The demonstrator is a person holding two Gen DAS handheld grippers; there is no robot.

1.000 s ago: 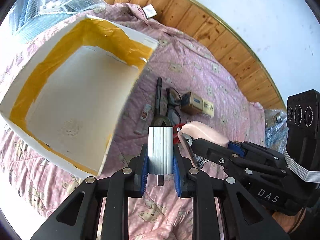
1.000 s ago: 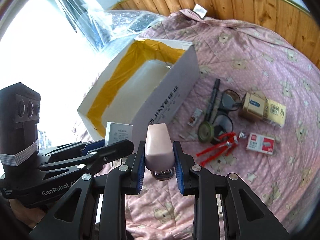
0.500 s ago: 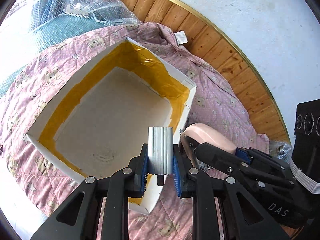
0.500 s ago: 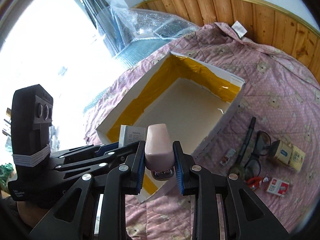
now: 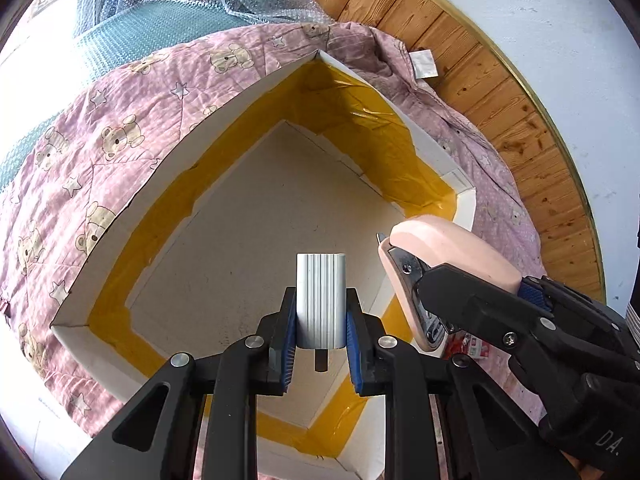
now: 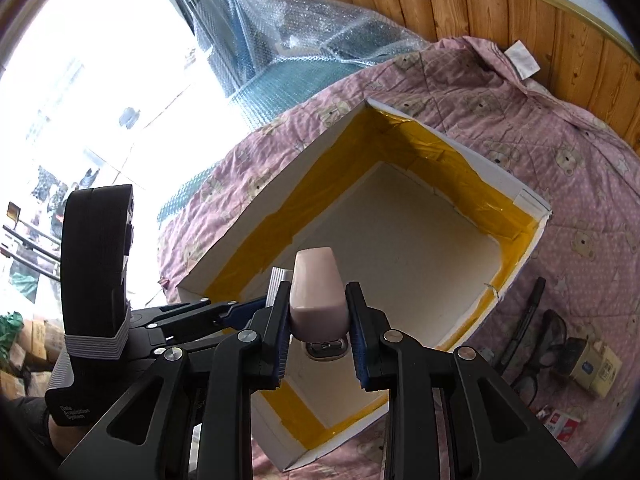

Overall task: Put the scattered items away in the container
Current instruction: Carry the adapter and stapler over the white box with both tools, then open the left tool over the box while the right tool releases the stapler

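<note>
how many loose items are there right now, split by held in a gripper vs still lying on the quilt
held in a gripper: 2 (ribbed white block, pink stapler)
lying on the quilt: 4 (black pen, glasses, tan carton, red-and-white staple box)
total: 6

Red-and-white box – mostly hidden, box lettering – unreadable
</note>
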